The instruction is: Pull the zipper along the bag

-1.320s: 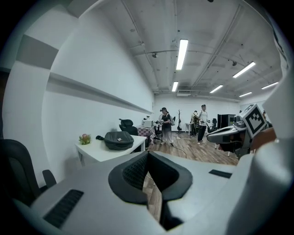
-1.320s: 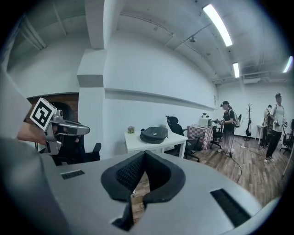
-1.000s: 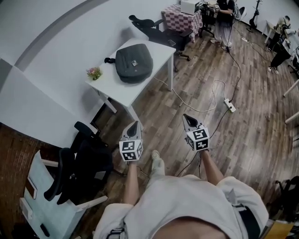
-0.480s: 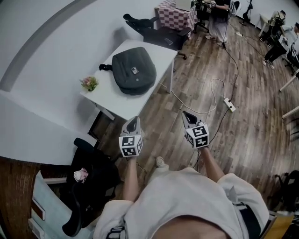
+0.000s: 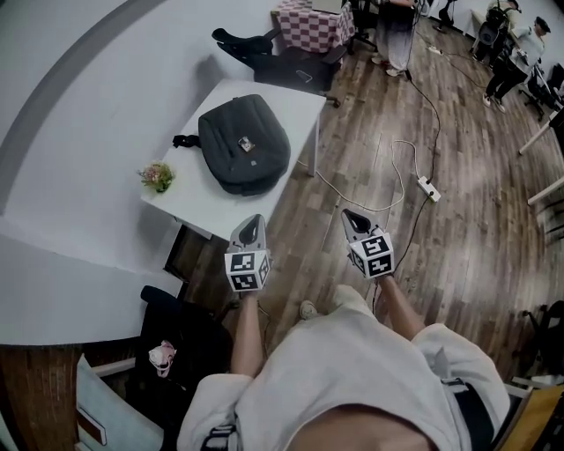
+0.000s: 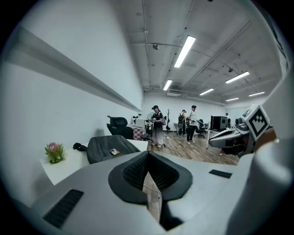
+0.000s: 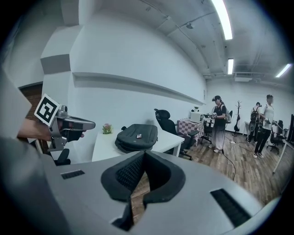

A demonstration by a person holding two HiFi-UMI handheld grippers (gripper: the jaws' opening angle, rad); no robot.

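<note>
Wood floor (image 5: 379,238) office space, with a long white wall down one side and strip lights overhead. A white table (image 5: 211,207) sits against that wall. The dark grey backpack (image 5: 244,144) lies flat on it, roughly mid-table, with a small patch or tag on its upper face. The zipper itself is too small to pick out in any view.

A little potted flower (image 5: 157,176) stands on the table near the bag on the wall side, not touching it. A black office chair (image 5: 264,53) is parked past the far end of the table, with a checkered cloth (image 5: 310,22) on another table behind it. Off to the right, a power strip (image 5: 428,188) and its cable lie on the floor. A few people (image 7: 219,121) are standing around at the back.

Both tools are held out in front of the person, side by side. The left gripper (image 5: 252,222) has its tip near the table's near edge in the head view, jaws clamped together and empty. The right gripper (image 5: 353,217) is the same deal: pinched closed, empty, out over the floor. Both are short of the bag. Another black chair (image 5: 176,339) sits down by the person's left side.
</note>
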